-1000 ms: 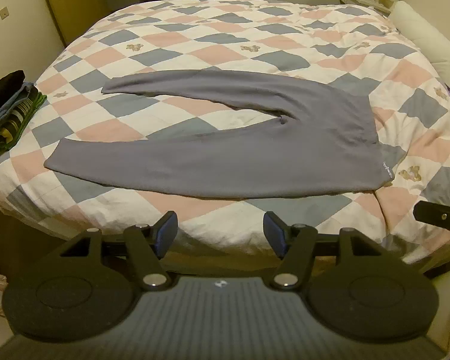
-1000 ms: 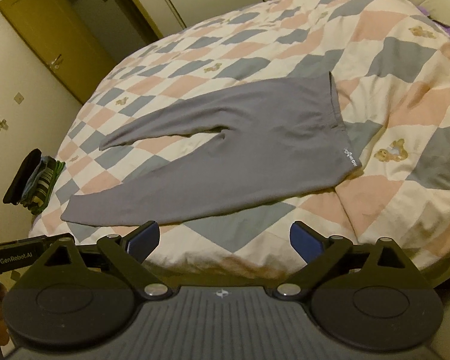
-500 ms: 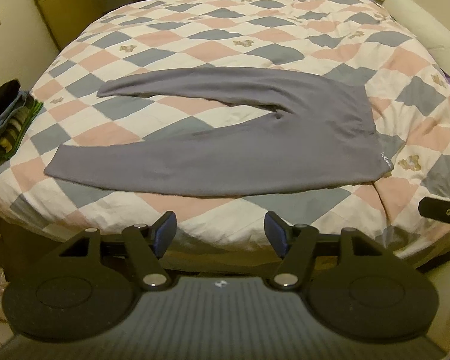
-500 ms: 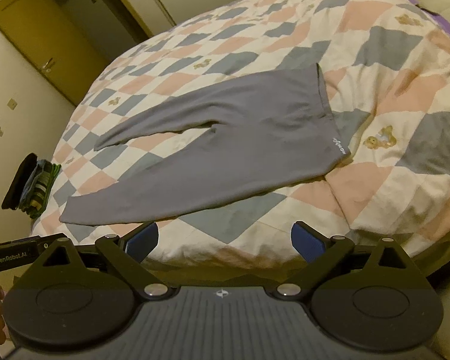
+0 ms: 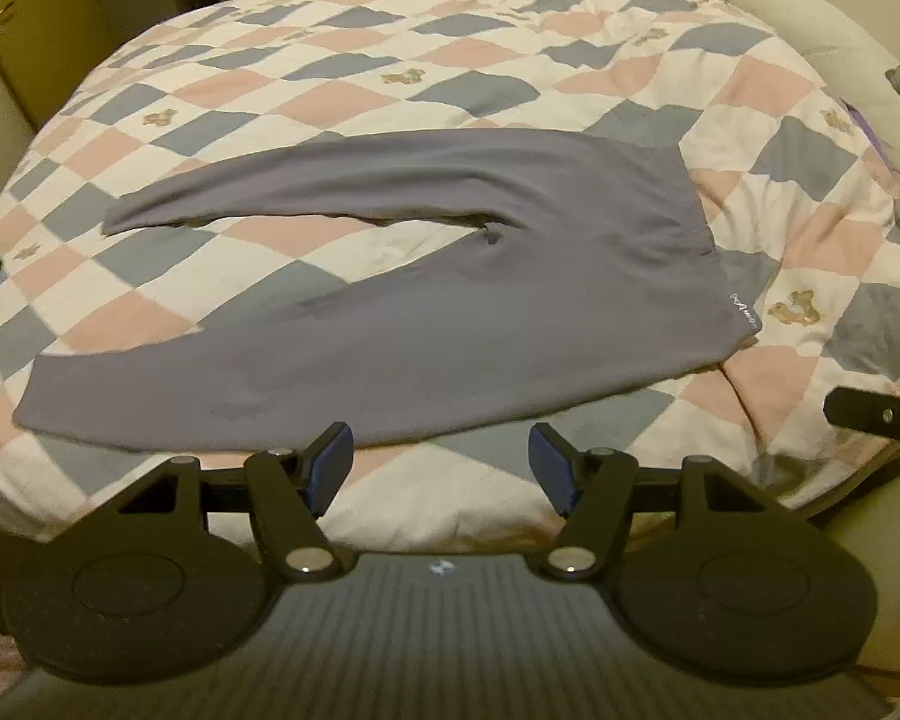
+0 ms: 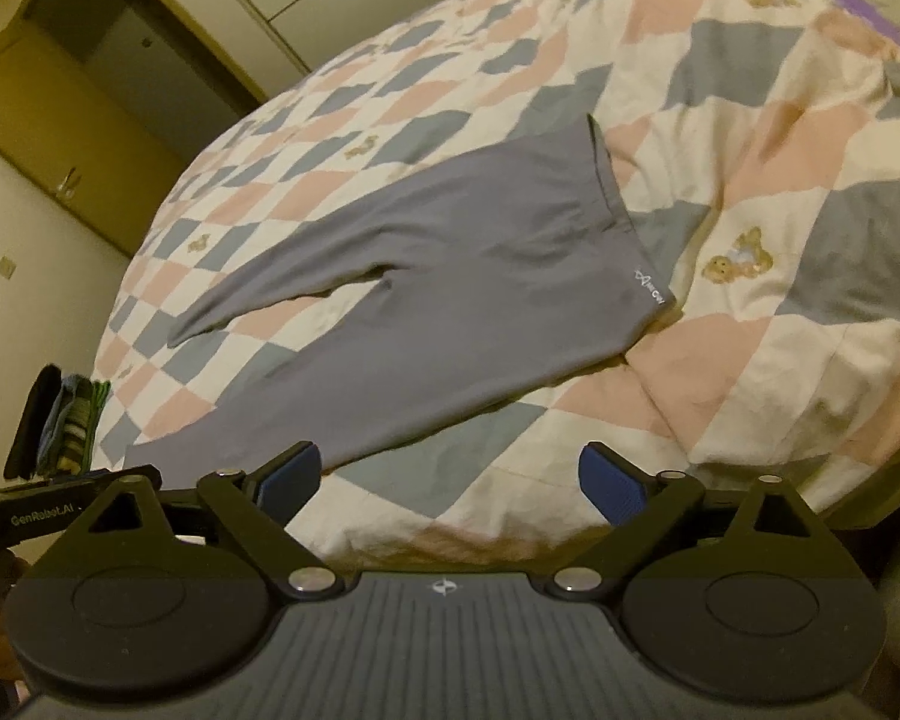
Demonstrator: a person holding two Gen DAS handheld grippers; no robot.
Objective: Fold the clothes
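Grey trousers (image 5: 450, 312) lie flat on the checked quilt (image 5: 450, 54), legs spread towards the left, waistband at the right with a small white logo. They also show in the right wrist view (image 6: 450, 312). My left gripper (image 5: 441, 474) is open and empty, just short of the near leg's lower edge at the bed's front. My right gripper (image 6: 450, 486) is open wide and empty, above the bed's front edge, below the near leg and waistband corner.
A pile of folded dark and green clothes (image 6: 60, 420) sits off the bed's left side. A pale headboard cushion (image 5: 810, 42) runs along the right. Yellow doors (image 6: 78, 114) and wardrobe fronts stand beyond the bed. The other gripper's tip (image 5: 876, 417) shows at the right.
Both grippers have moved forward and closer to the bed; the trousers now fill more of each view. Both stay open. The trousers have not moved.
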